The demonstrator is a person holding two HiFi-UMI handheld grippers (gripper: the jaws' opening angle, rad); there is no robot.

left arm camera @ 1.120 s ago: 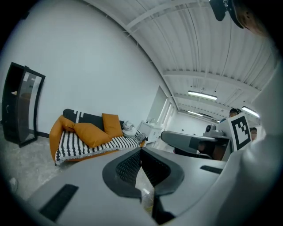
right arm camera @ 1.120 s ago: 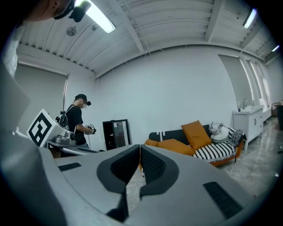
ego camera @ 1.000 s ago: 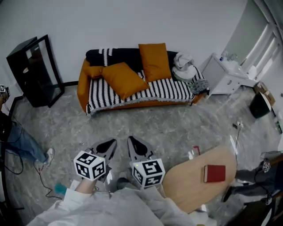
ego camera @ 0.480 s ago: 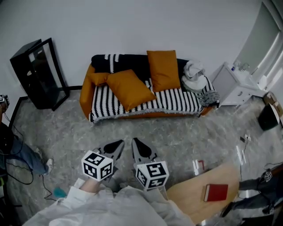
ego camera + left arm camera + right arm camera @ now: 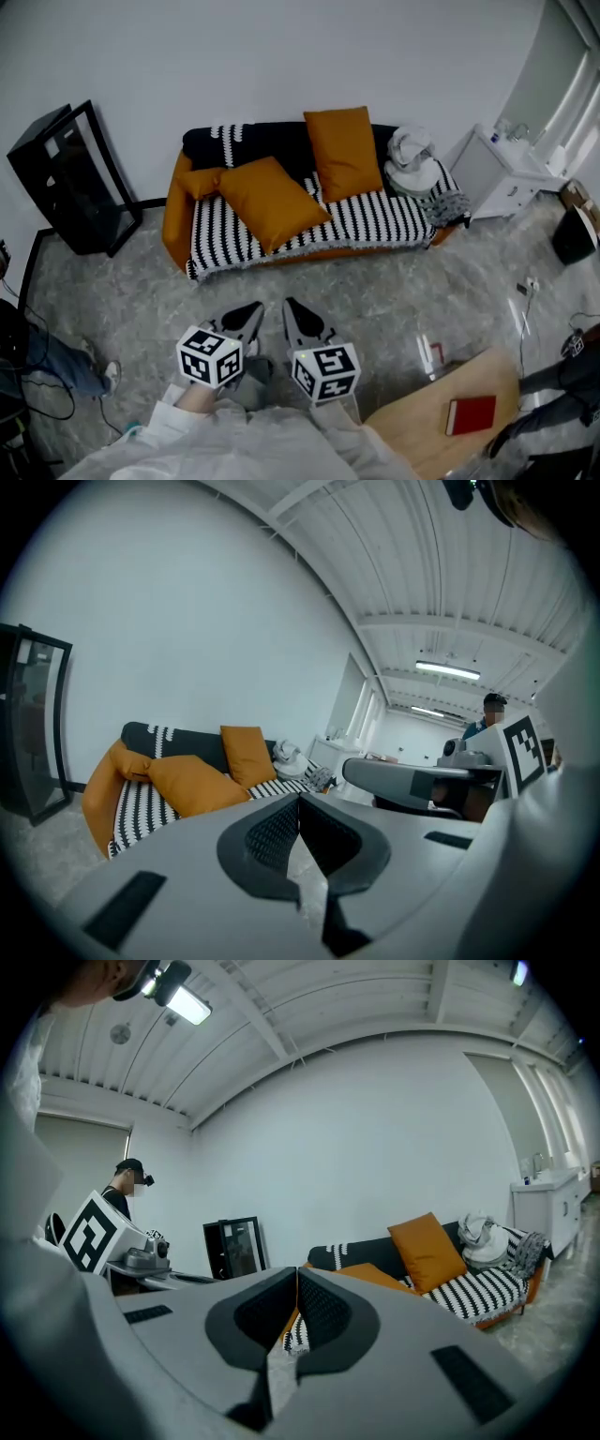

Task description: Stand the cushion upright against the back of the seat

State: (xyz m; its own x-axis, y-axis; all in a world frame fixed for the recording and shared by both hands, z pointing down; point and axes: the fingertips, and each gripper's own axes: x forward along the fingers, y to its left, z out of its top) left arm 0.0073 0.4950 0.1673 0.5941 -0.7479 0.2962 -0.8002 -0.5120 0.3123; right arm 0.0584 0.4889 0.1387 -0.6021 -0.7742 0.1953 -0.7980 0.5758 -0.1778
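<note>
Overhead, the left gripper (image 5: pixel 248 314) and right gripper (image 5: pixel 292 310) hang side by side over the floor, well apart from the sofa (image 5: pixel 375 217), where 1 tilted cushion (image 5: pixel 272 202) lies on the striped seat and 1 upright cushion (image 5: pixel 344 153) leans against the back. Along the left gripper, its jaws are pressed together with nothing between them, the tilted cushion far ahead. Along the right gripper, the jaws likewise meet empty, the tilted cushion partly behind them.
</note>
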